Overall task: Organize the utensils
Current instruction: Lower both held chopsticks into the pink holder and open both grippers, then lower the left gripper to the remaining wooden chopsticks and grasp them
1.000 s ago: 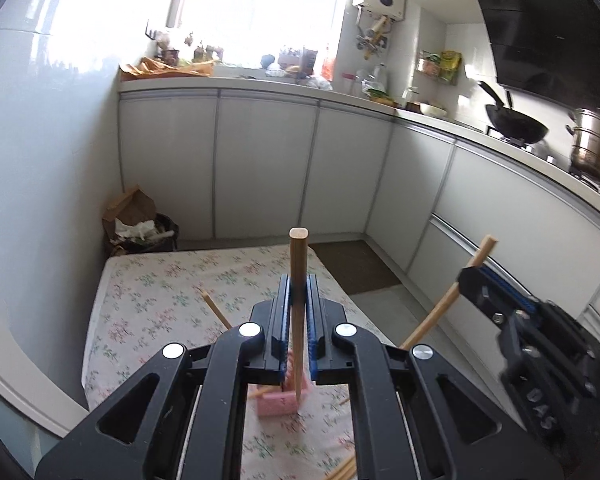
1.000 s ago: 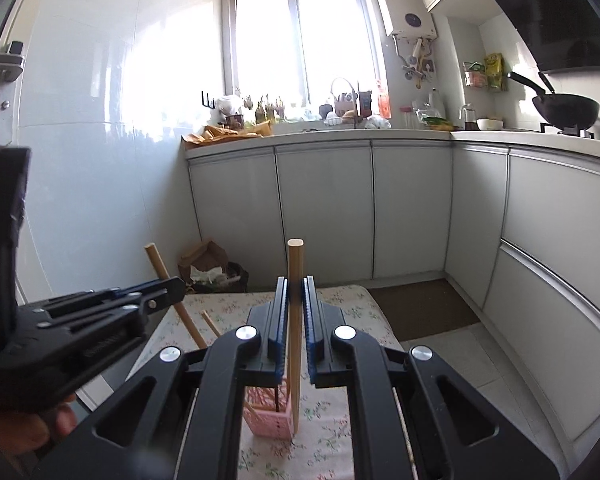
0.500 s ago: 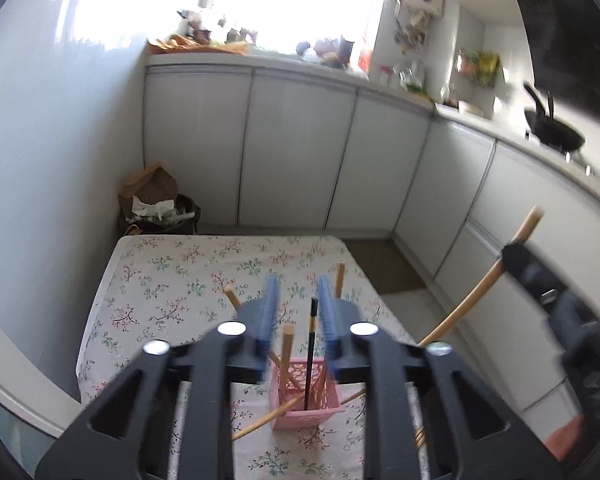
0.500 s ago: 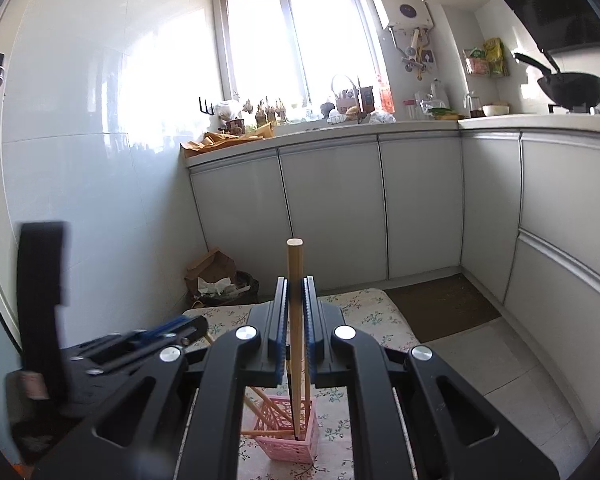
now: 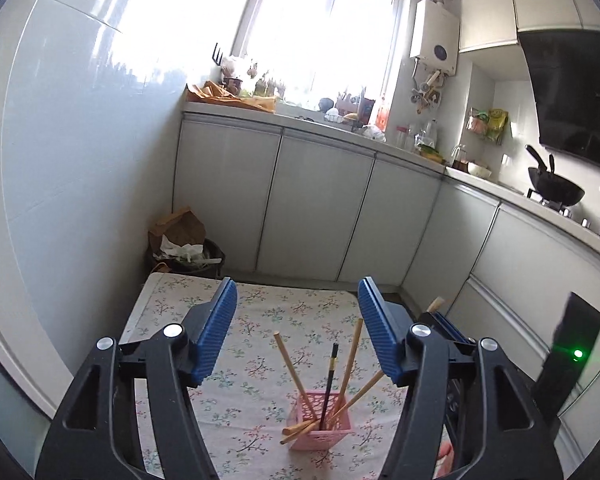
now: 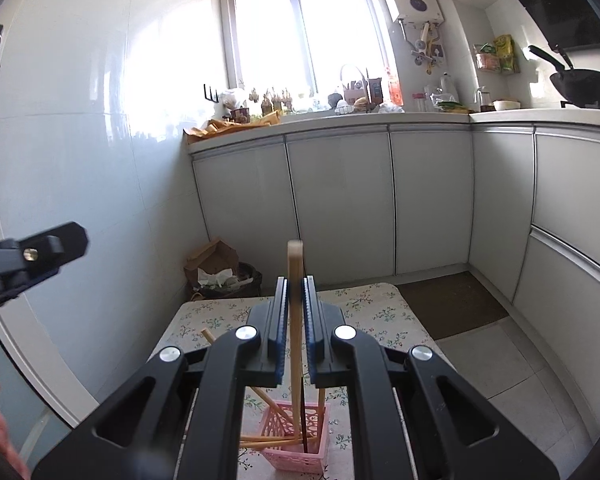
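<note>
Left gripper [image 5: 296, 328]: jaws spread wide, blue ribbed pads [image 5: 216, 332] far apart, nothing between them, not touching anything. It hangs above the pink basket [image 5: 324, 424], which sits on the floral tablecloth [image 5: 260, 312] near the front edge in the left wrist view. Basket contents in that view: several light wooden chopsticks [image 5: 350, 356] leaning at different angles, one dark chopstick [image 5: 329, 380] roughly upright, and one wooden stick lying low, its end poking out over the basket's near-left rim. Right gripper [image 6: 296, 312]: jaws narrow, pads clamped on a single wooden chopstick [image 6: 295, 280]. The stick stands close to vertical, top end sticking out well above the fingertips, lower part running down between the pads toward the pink basket directly below. Whether its lower tip is already inside the basket or touching the other sticks: can't tell, the gripper body blocks part of it. In the right wrist view the left gripper's black body shows at the left frame edge, well apart from the held chopstick. In the left wrist view the right gripper is partly visible at lower right, just beside the left one's right finger, with the top of its chopstick showing above it. Trash bin [image 5: 188, 252] with paper bag sits on the floor beyond the table's far-left corner, against the cabinets [image 5: 320, 208].
</note>
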`<state>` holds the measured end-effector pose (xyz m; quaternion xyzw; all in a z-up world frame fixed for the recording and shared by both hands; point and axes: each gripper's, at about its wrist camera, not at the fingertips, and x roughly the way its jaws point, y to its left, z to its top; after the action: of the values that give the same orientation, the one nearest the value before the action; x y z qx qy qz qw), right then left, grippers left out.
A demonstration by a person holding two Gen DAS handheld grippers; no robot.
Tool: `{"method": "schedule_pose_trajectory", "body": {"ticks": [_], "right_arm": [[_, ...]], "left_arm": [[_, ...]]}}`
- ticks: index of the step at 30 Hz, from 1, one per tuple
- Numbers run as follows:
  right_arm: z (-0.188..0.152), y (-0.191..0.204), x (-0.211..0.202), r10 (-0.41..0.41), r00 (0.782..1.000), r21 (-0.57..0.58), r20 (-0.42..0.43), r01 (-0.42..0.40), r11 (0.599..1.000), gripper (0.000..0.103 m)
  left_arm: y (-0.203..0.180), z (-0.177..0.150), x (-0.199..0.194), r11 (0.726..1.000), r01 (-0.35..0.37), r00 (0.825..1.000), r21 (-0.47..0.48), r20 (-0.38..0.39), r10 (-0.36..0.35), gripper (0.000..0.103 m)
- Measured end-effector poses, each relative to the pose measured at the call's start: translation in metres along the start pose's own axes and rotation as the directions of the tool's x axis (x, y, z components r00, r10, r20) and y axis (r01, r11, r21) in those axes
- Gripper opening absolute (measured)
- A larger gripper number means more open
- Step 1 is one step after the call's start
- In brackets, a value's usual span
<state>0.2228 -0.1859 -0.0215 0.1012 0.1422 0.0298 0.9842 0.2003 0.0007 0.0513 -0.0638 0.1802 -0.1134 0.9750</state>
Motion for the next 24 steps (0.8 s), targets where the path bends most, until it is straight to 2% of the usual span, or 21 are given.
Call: {"method": "schedule_pose_trajectory", "body": {"ticks": [3, 6, 9, 14, 15, 16, 17, 18, 19, 21, 24], "right_arm": [[0.0, -0.003, 0.001, -0.007, 1.0, 0.015, -0.013, 0.007, 1.0, 0.012], [0.001, -0.007, -0.007, -0.025, 1.0, 0.011, -0.002, 0.025, 1.0, 0.028], [0.004, -0.014, -0.017, -0.04, 0.999, 0.022, 0.001, 0.04, 0.999, 0.032], [0.007, -0.028, -0.039, -0.088, 0.996, 0.047, 0.015, 0.087, 0.995, 0.053], [0.006, -0.032, -0.046, -0.108, 0.994, 0.059, 0.023, 0.106, 0.993, 0.061], [0.005, -0.035, -0.051, -0.119, 0.992, 0.07, 0.032, 0.117, 0.991, 0.072], [0.003, -0.041, -0.061, -0.151, 0.987, 0.091, 0.05, 0.146, 0.985, 0.078], [0.001, -0.046, -0.068, -0.178, 0.982, 0.108, 0.061, 0.171, 0.979, 0.09], [-0.001, -0.05, -0.074, -0.199, 0.978, 0.123, 0.068, 0.19, 0.974, 0.095], [-0.006, -0.06, -0.086, -0.229, 0.972, 0.129, 0.051, 0.221, 0.967, 0.097], [-0.015, -0.072, -0.099, -0.252, 0.968, 0.121, 0.01, 0.249, 0.961, 0.097]], "left_arm": [[0.0, -0.003, 0.001, 1.0, -0.015, 1.0, 0.009, -0.007, 0.015, 0.059], [-0.002, -0.005, 0.0, 1.0, -0.019, 1.0, 0.013, -0.011, 0.019, 0.061], [-0.004, -0.007, -0.001, 0.999, -0.034, 0.999, 0.014, -0.01, 0.034, 0.066], [-0.007, -0.015, -0.006, 0.999, -0.045, 0.999, 0.025, -0.027, 0.046, 0.067], [-0.009, -0.018, -0.007, 0.999, -0.044, 0.998, 0.03, -0.033, 0.045, 0.068], [-0.01, -0.019, -0.008, 0.998, -0.044, 0.998, 0.033, -0.035, 0.046, 0.076], [-0.011, -0.021, -0.009, 0.998, -0.046, 0.998, 0.04, -0.035, 0.048, 0.083], [-0.014, -0.024, -0.012, 0.997, -0.051, 0.998, 0.051, -0.033, 0.052, 0.085], [-0.017, -0.028, -0.014, 0.997, -0.052, 0.998, 0.061, -0.033, 0.054, 0.089], [-0.023, -0.035, -0.016, 0.996, -0.048, 0.997, 0.079, -0.052, 0.053, 0.095], [-0.034, -0.044, -0.017, 0.993, -0.037, 0.996, 0.115, -0.081, 0.047, 0.096]]}}
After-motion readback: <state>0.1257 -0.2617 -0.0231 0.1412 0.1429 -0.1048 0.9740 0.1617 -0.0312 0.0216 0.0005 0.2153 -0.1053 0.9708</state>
